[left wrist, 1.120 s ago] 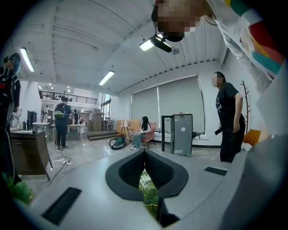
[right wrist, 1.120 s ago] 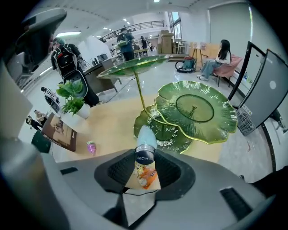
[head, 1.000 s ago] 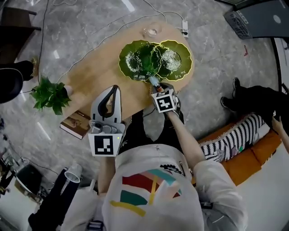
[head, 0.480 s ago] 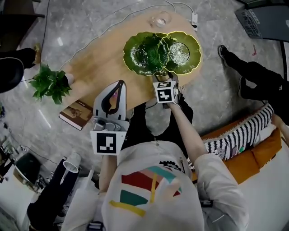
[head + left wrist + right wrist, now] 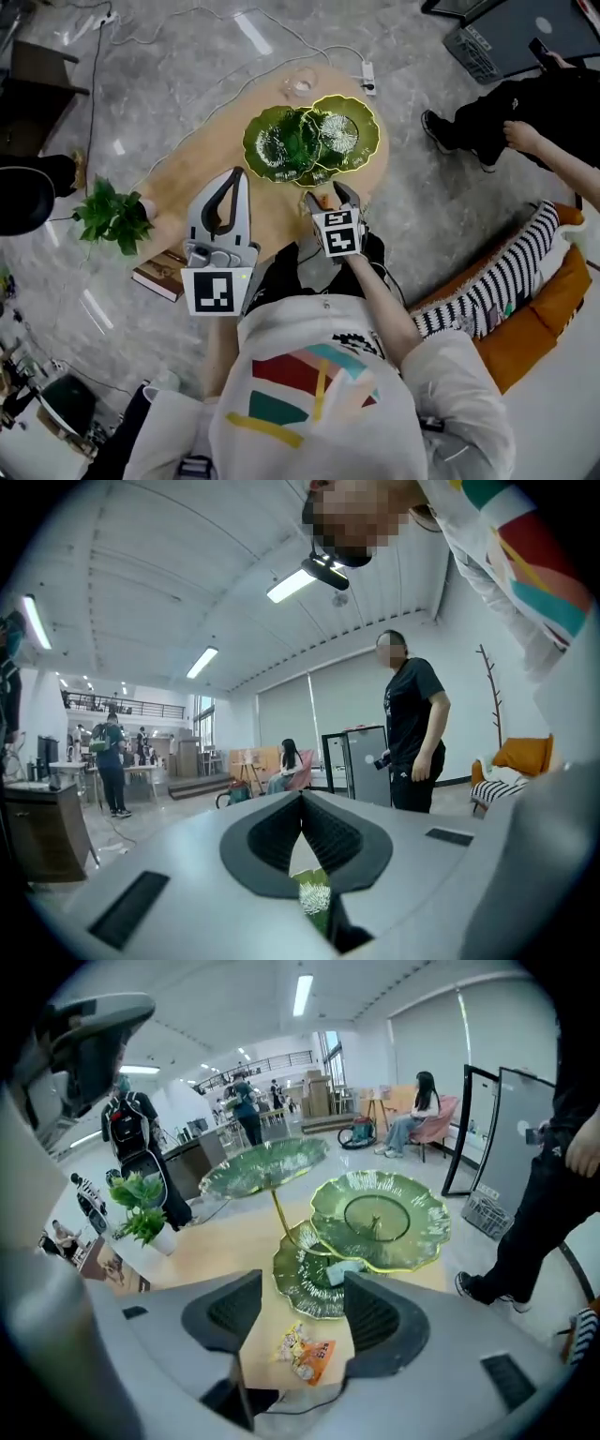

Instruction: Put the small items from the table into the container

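Over the oval wooden table [image 5: 192,183] our right gripper [image 5: 325,193], jaws spread, hovers above an orange snack packet [image 5: 305,1352]; next we pinch it for the green leaf-shaped dish [image 5: 422,1232]. Left gripper [image 5: 302,797] closed.

Snack packet [image 5: 305,1354] on the table [image 5: 211,1246], just before the tiered tray [image 5: 417,1232]; potted plant [image 5: 141,1208] far left
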`<state>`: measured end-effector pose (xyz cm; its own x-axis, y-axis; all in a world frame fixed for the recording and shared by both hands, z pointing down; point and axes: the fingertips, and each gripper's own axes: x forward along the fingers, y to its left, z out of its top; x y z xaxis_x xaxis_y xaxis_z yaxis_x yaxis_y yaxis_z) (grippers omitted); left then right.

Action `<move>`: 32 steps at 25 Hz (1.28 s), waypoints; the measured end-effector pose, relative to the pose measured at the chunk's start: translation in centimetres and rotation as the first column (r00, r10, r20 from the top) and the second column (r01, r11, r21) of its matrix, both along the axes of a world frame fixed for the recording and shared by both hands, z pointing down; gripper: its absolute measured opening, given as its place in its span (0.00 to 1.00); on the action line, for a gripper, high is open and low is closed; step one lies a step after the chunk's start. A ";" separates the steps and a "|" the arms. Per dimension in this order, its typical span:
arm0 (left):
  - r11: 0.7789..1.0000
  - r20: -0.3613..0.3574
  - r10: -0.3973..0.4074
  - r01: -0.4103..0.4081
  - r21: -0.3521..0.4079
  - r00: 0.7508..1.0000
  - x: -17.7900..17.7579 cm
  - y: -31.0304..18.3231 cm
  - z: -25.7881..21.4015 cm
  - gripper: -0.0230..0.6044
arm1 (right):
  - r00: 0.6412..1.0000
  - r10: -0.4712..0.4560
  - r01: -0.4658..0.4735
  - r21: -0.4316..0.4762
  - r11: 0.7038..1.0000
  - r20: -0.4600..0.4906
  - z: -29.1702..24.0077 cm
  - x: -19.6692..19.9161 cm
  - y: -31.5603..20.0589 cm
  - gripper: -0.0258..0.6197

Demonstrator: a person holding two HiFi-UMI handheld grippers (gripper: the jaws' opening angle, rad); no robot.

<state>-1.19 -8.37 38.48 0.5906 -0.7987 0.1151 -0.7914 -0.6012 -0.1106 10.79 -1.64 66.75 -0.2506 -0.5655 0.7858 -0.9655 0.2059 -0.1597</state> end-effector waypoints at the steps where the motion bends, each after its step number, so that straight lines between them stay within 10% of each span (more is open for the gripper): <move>1: 1.000 -0.006 0.004 -0.004 0.019 1.000 0.2 -0.1 -0.8 0.05 | 1.000 -0.002 0.002 0.028 1.000 0.011 -1.3 0.3 0.0 0.47; 4: 0.998 -0.021 0.011 -0.010 0.060 1.000 0.3 -0.1 -2.8 0.05 | 0.999 0.029 -0.035 0.128 0.991 0.046 -5.9 1.9 -0.7 0.45; 6: 0.997 -0.033 0.009 -0.006 0.082 0.999 0.0 -0.1 -4.0 0.05 | 0.996 0.086 -0.090 0.205 0.975 0.029 -9.1 3.4 -1.5 0.06; 22: 0.984 -0.127 -0.002 0.024 0.178 0.992 -2.3 0.1 -8.7 0.05 | 0.992 0.114 -0.128 0.528 0.839 0.059 -22.5 4.8 -4.9 0.06; 32: 0.975 -0.118 -0.125 0.145 0.170 0.985 -6.8 1.0 -7.4 0.05 | 0.999 -0.045 0.033 0.552 0.833 0.007 -24.5 -0.9 -5.1 0.06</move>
<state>-7.95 -7.40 31.09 0.4772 -0.8739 -0.0927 -0.8768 -0.4665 -0.1164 9.94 -6.77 42.23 -0.2933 -0.8930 0.3413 -0.9527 0.3028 -0.0263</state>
